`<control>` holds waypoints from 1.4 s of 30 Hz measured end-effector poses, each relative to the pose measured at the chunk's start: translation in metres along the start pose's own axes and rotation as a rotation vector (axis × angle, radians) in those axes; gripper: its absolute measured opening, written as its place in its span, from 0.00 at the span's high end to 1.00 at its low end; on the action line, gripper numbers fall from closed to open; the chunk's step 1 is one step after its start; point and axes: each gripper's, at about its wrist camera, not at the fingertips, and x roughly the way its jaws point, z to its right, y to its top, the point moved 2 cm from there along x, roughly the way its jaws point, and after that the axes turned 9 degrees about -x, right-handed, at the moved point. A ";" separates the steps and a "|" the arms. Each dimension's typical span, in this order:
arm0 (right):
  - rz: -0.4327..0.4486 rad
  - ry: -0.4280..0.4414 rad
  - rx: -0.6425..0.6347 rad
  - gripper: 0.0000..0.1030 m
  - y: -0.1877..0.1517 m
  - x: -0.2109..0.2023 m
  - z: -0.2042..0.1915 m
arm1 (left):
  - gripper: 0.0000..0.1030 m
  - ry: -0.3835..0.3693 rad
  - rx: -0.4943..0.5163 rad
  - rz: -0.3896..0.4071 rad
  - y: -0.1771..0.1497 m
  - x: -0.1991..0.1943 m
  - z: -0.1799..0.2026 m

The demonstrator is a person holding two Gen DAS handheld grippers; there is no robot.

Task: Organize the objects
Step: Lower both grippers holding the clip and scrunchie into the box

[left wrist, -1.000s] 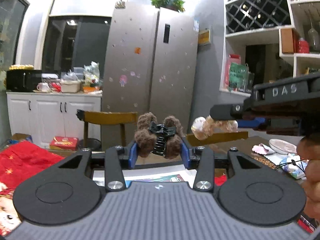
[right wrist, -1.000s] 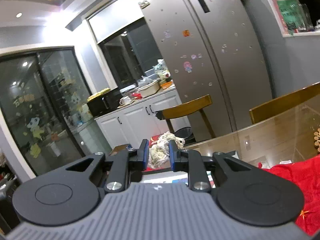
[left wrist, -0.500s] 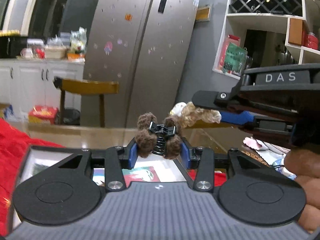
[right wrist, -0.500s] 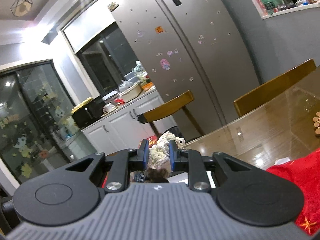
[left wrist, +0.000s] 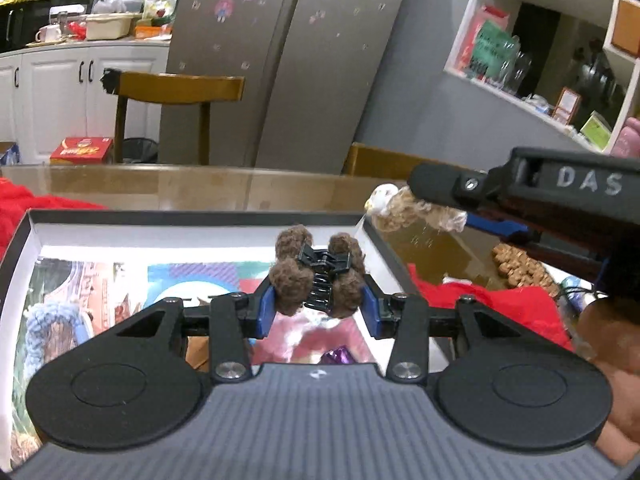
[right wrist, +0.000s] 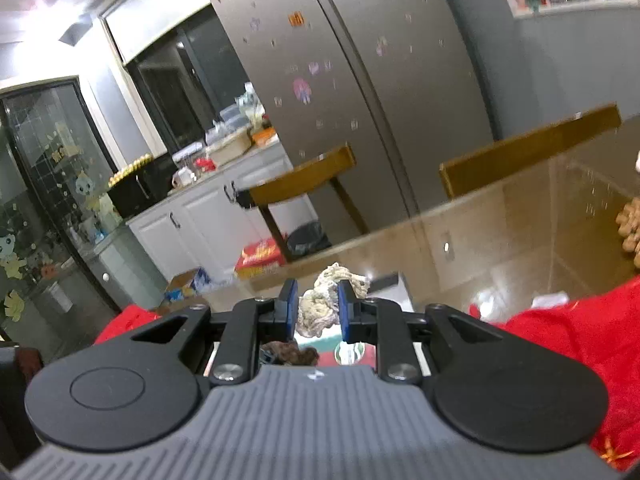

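Observation:
My left gripper (left wrist: 319, 307) is shut on a brown fuzzy hair claw clip (left wrist: 318, 276) and holds it above the right part of an open white box (left wrist: 192, 224) with a colourful printed bottom. My right gripper (right wrist: 318, 309) is shut on a cream fluffy hair tie (right wrist: 326, 304). In the left wrist view the right gripper (left wrist: 520, 200) reaches in from the right, holding the cream tie (left wrist: 404, 210) just past the box's right rim. The brown clip also shows low in the right wrist view (right wrist: 290, 354).
A blue fuzzy item (left wrist: 54, 324) lies in the box at the left. Red cloth (left wrist: 492, 304) lies around the box on the glass-topped wooden table (left wrist: 200, 186). A cork trivet (left wrist: 520, 266) lies at the right. Wooden chairs (left wrist: 176, 88) stand behind.
Both grippers have tilted and moved down toward the table. The white box now fills the left wrist view below the brown clip. Both grips are unchanged.

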 end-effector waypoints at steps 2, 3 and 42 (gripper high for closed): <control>-0.029 0.007 0.009 0.77 -0.003 0.007 0.004 | 0.53 0.030 0.024 0.005 -0.007 -0.001 -0.005; -0.044 0.011 0.015 0.77 -0.005 0.010 0.006 | 0.53 0.037 0.035 0.006 -0.010 0.000 -0.006; -0.225 0.093 0.019 0.77 -0.030 0.045 0.012 | 0.53 0.277 0.105 -0.038 -0.035 0.025 -0.019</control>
